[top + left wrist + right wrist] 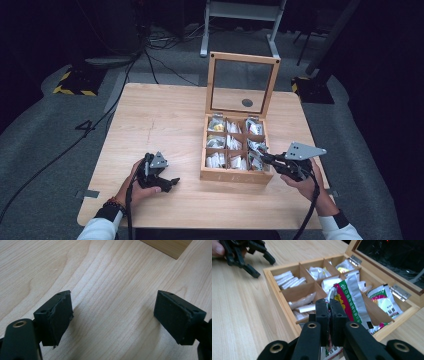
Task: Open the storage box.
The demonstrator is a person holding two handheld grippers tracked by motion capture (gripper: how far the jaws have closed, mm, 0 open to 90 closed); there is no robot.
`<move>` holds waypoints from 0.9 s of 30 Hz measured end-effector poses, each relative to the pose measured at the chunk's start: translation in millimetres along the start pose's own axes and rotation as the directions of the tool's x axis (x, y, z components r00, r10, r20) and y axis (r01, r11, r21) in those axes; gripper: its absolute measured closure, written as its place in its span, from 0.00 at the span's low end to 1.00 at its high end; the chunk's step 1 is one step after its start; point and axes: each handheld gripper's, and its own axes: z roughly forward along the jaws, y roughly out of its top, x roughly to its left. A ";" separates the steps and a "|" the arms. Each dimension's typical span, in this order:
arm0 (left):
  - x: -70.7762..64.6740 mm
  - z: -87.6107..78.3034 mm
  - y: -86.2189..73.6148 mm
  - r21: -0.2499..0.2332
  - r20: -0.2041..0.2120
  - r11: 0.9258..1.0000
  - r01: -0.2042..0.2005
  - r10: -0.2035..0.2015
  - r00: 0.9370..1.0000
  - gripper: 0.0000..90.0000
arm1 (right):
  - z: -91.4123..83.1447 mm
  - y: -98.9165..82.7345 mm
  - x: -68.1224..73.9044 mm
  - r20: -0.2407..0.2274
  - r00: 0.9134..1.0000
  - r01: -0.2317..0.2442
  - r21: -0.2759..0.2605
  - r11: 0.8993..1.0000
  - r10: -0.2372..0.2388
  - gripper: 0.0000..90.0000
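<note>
My right gripper [329, 315] is clamped on a green-and-silver packet [350, 302] at centre frame, over the wooden box [282, 302]. My left gripper [113, 315] rests spread wide above the bare table [105, 272], lower left of the box.

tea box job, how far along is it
Done: the wooden box stands open, its lid upright. In hand: the right claw is shut on a green and red sachet, raised over the near right compartment. Left: that sachet isn't clear of the box, the other compartments hold packets, and the left claw rests open on the table.
</note>
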 end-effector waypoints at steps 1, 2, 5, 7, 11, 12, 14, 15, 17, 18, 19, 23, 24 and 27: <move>0.0 0.0 0.0 0.000 0.000 1.000 0.000 0.000 1.000 0.18 | 0.0 0.0 0.0 0.000 1.000 0.000 0.000 1.000 0.000 0.97; 0.0 0.0 0.0 0.000 0.000 1.000 0.000 0.000 1.000 0.18 | -3.0 2.1 1.1 0.000 1.000 0.005 -0.016 1.000 -0.005 0.97; 0.0 0.0 0.0 0.000 0.000 1.000 0.000 0.000 1.000 0.18 | -5.4 3.7 2.7 -0.002 1.000 0.008 -0.028 1.000 -0.008 0.97; 0.1 0.0 0.0 0.000 0.000 1.000 0.000 0.000 1.000 0.18 | -7.1 5.2 4.5 -0.005 1.000 0.008 -0.036 0.999 -0.008 0.97; 0.1 0.0 0.1 0.000 0.001 1.000 -0.001 0.001 1.000 0.18 | -8.8 7.3 7.8 -0.014 1.000 0.015 -0.054 0.998 -0.016 0.97; 0.1 0.0 0.0 0.000 0.001 1.000 -0.001 0.001 1.000 0.18 | -10.0 8.3 9.2 -0.016 1.000 0.018 -0.059 0.998 -0.019 0.97; 0.1 0.0 0.0 0.000 0.001 1.000 -0.001 0.001 1.000 0.18 | -12.5 9.8 10.9 -0.018 1.000 0.016 -0.070 0.997 -0.017 0.97; 0.1 0.0 0.0 0.000 0.001 1.000 -0.001 0.001 1.000 0.18 | -12.5 9.8 10.9 -0.018 1.000 0.016 -0.070 0.997 -0.017 0.97; 0.1 0.0 0.0 0.000 0.001 1.000 -0.001 0.001 1.000 0.18 | -14.9 10.8 12.7 -0.020 1.000 0.015 -0.078 0.997 -0.016 0.97; 0.1 0.0 0.0 0.000 0.001 1.000 -0.001 0.001 1.000 0.18 | -16.0 10.8 13.0 -0.021 1.000 0.015 -0.084 0.996 -0.017 0.97; 0.1 0.0 0.0 0.000 0.001 1.000 -0.001 0.001 1.000 0.18 | -17.3 10.6 13.6 -0.029 1.000 0.007 -0.086 0.996 -0.010 0.97; 0.1 0.0 0.0 0.000 0.001 1.000 -0.001 0.001 1.000 0.18 | -21.2 10.4 18.0 -0.045 0.999 0.010 -0.096 0.995 -0.014 0.97; 0.1 0.0 0.0 0.000 0.001 1.000 -0.001 0.001 1.000 0.18 | -22.1 10.8 22.2 -0.053 0.998 0.018 -0.095 0.995 -0.023 0.97; 0.1 0.0 0.1 0.000 0.001 1.000 -0.001 0.001 1.000 0.18 | -21.5 11.4 28.3 -0.068 0.997 0.033 -0.095 0.995 -0.040 0.97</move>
